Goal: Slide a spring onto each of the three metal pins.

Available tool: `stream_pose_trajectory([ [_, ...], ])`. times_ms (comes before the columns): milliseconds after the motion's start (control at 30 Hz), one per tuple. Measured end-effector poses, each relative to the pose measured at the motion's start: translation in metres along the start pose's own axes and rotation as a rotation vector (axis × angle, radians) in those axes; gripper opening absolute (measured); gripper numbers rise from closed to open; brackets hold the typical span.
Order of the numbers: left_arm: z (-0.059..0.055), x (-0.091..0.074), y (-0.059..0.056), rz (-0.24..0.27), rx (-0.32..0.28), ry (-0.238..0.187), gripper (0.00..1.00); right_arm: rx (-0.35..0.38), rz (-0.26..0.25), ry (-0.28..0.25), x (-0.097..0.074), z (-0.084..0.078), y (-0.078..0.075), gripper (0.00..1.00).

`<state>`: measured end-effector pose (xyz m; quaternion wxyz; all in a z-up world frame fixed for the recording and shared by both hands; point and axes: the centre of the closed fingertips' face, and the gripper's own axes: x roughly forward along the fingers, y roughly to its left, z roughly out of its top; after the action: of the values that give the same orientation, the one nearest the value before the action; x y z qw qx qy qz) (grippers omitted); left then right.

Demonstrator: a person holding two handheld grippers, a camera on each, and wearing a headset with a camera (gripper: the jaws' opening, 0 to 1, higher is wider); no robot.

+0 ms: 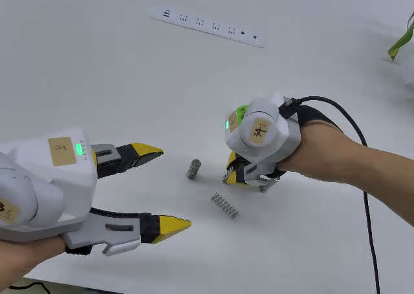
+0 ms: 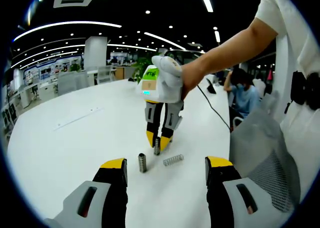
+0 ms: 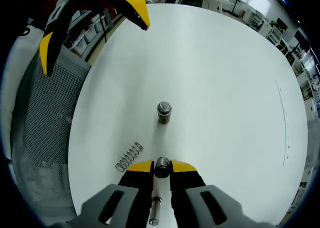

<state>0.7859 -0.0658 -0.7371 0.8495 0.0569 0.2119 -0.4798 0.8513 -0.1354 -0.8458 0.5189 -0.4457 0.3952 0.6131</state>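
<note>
My right hand-held gripper (image 3: 162, 169) pinches one spring-clad metal pin (image 3: 162, 163); another sprung pin (image 3: 164, 112) stands just ahead. My left hand-held gripper (image 2: 166, 163) gapes empty. I judge one silver coil spring (image 3: 129, 157), loose beside the right, still unfitted.

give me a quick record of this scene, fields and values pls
left hand-held gripper: open, holding nothing
right hand-held gripper: pointing down, shut on held spring, which stands upright on the table
standing pin: upright, spring on it, untouched
loose spring: lying flat on the table
lying pin: on the table beneath the right hand-held gripper
power strip: far side of the table
</note>
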Motion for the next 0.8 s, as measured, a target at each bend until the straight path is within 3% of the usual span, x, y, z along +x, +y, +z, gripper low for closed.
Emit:
stream_pose_trajectory([
  [267,0.001,0.0,0.0,-0.003,0.007,0.003,0.64,0.014,-0.011,-0.02,-0.003,0.002,-0.002,0.19],
  [467,0.004,0.0,-0.002,-0.007,0.016,0.006,0.64,0.038,-0.025,-0.056,-0.015,0.007,-0.002,0.23],
  [633,0.005,0.0,-0.003,-0.009,0.025,0.01,0.64,0.067,-0.042,-0.111,-0.034,0.01,-0.001,0.29],
  [800,0.007,-0.001,-0.002,-0.011,0.034,0.012,0.64,0.132,-0.064,-0.199,-0.055,0.013,0.0,0.34],
])
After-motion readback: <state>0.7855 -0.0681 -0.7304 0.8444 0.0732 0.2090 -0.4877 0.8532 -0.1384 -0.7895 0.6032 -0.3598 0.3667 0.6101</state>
